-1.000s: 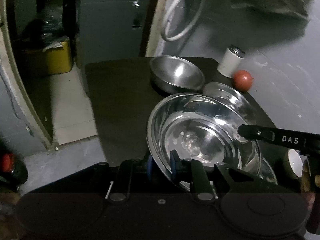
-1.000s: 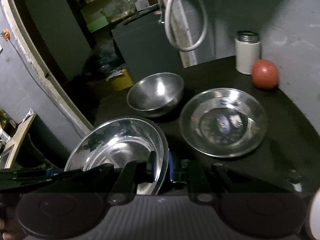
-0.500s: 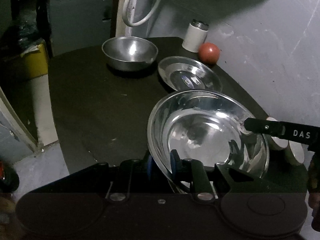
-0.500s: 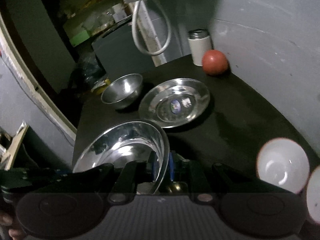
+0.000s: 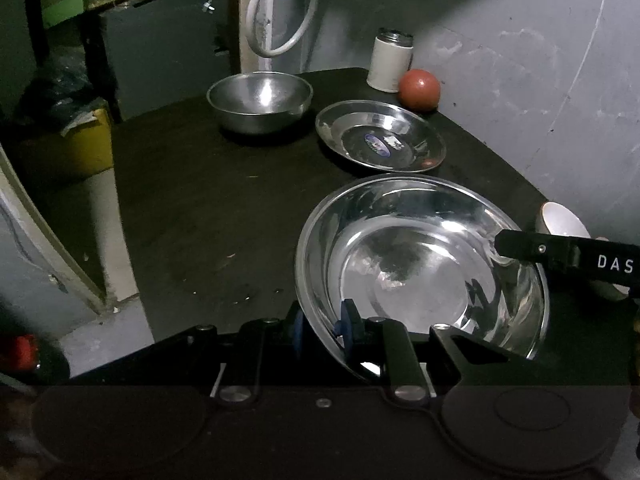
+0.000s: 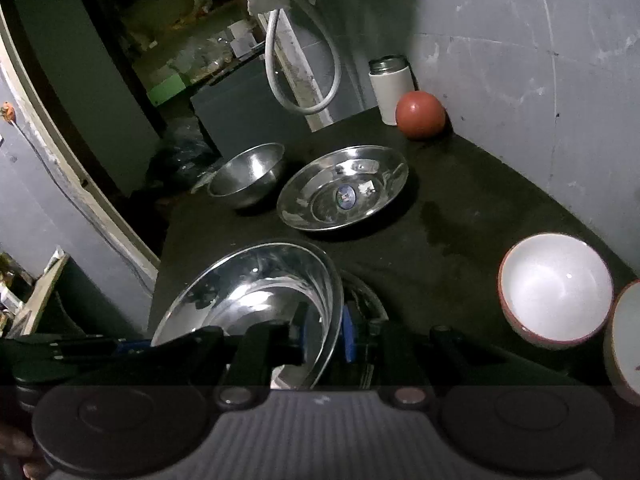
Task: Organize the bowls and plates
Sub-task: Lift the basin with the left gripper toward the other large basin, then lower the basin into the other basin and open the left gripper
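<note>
Left gripper (image 5: 322, 326) is pinching the near-left rim of the large steel plate (image 5: 420, 264), one blue pad outside the rim, one inside. Right gripper (image 6: 325, 326) is pinching the opposite rim, so the plate is being carried between the two; a wide, shallow, slippery dish likely needs both grips to stay level. The plate is sitting tilted, held close in front of both grippers, apparently above the dark table (image 5: 200, 184).

Ahead and left of the left gripper: deep steel bowl (image 5: 259, 100). Ahead: smaller steel plate (image 5: 380, 140), the probable stacking target. Beyond it: red ball (image 5: 419, 89) touching or just beside a white canister (image 5: 390, 60).

To the right of the right gripper: white bowl (image 6: 556, 288), a second one just beside it at the frame edge.

Both tools are pointing forward and slightly downward, facing each other across the plate.
</note>
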Action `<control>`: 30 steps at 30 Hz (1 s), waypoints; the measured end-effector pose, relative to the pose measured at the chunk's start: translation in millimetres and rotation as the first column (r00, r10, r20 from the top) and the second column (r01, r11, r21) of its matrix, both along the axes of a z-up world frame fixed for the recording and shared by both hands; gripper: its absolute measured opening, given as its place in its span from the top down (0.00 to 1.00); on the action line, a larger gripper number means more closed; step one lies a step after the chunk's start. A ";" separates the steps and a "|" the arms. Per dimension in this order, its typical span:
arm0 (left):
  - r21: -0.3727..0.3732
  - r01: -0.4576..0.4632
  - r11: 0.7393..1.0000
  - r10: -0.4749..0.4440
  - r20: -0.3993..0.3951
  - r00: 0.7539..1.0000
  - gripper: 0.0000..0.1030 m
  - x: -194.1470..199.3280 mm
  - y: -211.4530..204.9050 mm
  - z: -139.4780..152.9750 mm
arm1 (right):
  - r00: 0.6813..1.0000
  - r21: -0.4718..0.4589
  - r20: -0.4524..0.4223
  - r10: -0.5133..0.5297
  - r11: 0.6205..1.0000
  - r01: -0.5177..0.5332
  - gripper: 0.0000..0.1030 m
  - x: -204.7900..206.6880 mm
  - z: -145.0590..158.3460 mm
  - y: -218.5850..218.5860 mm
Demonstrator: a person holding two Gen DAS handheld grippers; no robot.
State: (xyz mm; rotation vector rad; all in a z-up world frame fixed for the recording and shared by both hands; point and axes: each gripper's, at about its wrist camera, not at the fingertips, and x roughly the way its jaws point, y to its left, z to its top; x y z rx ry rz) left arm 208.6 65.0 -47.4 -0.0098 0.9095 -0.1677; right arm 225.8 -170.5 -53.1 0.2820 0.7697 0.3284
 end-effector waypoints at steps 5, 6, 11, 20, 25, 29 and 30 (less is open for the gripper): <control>0.021 -0.030 0.999 0.030 0.012 0.999 0.79 -6.9 -5.2 -3.6 | 1.000 0.023 0.005 0.023 0.999 -0.023 0.80 -0.7 -5.1 -2.8; 0.023 -0.038 0.999 0.038 0.012 0.999 0.79 -8.2 -6.2 -4.8 | 1.000 0.026 0.006 0.027 0.999 -0.028 0.80 -0.6 -6.1 -3.4; 0.047 -0.052 0.998 0.051 0.027 0.998 0.79 -14.0 -12.4 -7.0 | 0.998 0.005 0.005 0.058 0.998 -0.058 0.80 -0.8 -10.8 -4.2; 0.080 -0.049 0.996 0.046 0.036 0.998 0.77 -13.5 -24.1 -11.2 | 0.997 -0.048 0.010 0.075 0.996 -0.074 0.78 -0.2 -14.5 -4.4; 0.074 -0.050 0.996 0.048 0.022 0.999 0.77 -14.2 -25.6 -16.6 | 0.997 -0.066 0.005 0.078 0.995 -0.078 0.77 0.5 -17.4 -5.9; 0.077 -0.056 0.995 0.055 0.017 0.998 0.75 -13.3 -26.6 -20.5 | 0.996 -0.071 0.008 0.086 0.994 -0.085 0.77 -1.0 -18.2 -5.3; 0.083 -0.055 0.995 0.053 0.015 0.998 0.75 -13.1 -27.4 -21.4 | 0.996 -0.075 0.011 0.088 0.993 -0.087 0.77 -1.6 -17.9 -4.5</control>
